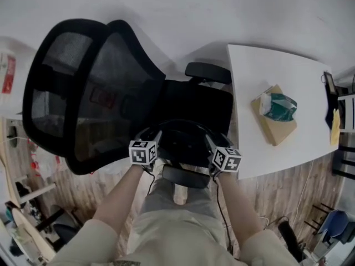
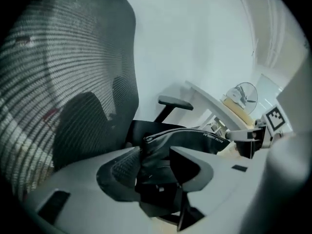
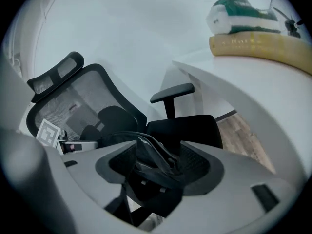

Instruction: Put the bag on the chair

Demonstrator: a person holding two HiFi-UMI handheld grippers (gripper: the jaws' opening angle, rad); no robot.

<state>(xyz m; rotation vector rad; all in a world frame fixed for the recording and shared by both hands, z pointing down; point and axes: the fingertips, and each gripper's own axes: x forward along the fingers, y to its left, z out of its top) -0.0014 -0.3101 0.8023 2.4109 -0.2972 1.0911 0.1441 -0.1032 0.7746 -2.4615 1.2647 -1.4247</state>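
Observation:
A black bag lies at the front edge of the black office chair's seat, below the mesh backrest. My left gripper is at the bag's left end and my right gripper at its right end. In the left gripper view the jaws stand wide apart with the bag's rim between them. In the right gripper view the jaws are also spread, and the bag's strap runs between the pads with a gap on each side.
A white table stands right of the chair and carries a tan box with a green-and-white packet. The chair's armrest lies between seat and table. Clutter sits on the wooden floor at the lower left.

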